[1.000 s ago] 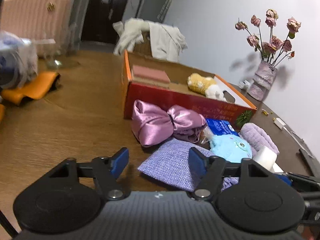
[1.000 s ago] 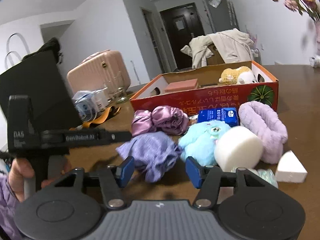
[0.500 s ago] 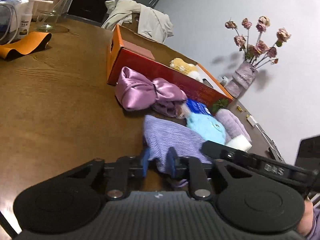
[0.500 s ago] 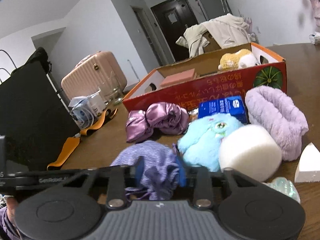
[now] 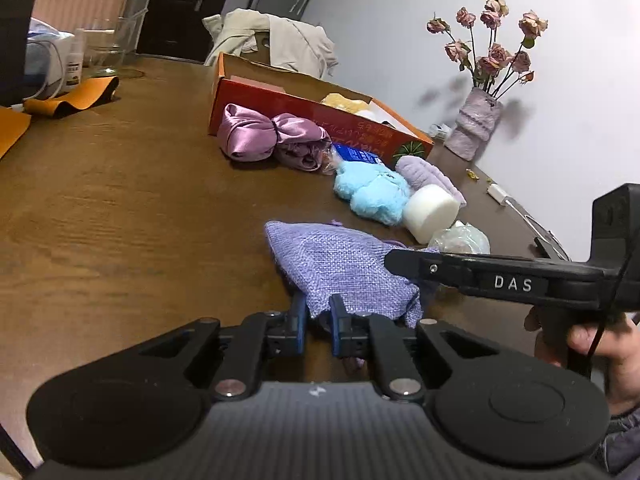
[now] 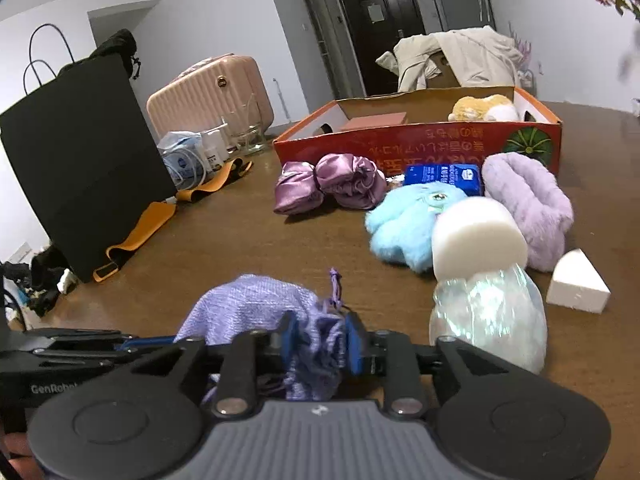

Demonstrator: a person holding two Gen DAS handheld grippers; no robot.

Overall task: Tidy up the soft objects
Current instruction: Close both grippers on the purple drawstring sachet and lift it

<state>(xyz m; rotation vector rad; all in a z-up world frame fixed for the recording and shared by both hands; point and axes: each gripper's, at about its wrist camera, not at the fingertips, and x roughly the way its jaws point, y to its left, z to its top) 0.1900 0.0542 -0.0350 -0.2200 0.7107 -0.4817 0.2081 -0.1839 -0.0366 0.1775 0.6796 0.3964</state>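
While a lilac woven pouch (image 5: 344,268) lies on the brown tabletop (image 5: 120,208), it is pinched at both ends by two hand-held grippers. The left gripper (image 5: 318,330) is seen with its jaws shut tight on the pouch's near edge. The right gripper (image 6: 320,340) has its jaws clamped on the gathered drawstring neck of the pouch, having just eased a little wider after closing, with the bunched cloth kept between the blue pads. In the left wrist view the right gripper's black body is seen reaching across from the right, held by a hand (image 5: 592,344).

Beyond the pouch, a cluster of soft items is gathered near a red cardboard box (image 6: 420,140): a purple satin bundle (image 6: 328,186), a light blue plush toy (image 6: 404,228), a white foam cylinder (image 6: 476,240), a fuzzy lavender band (image 6: 528,204), a white foam wedge (image 6: 576,286) and a pearly crinkled wrapper (image 6: 488,316) just beside the right gripper. A blue packet (image 6: 442,174) is propped against the box, in which a yellow plush (image 6: 484,108) and a pink block (image 6: 376,120) are already held. A vase of dried roses (image 5: 476,120) is stood by the wall.
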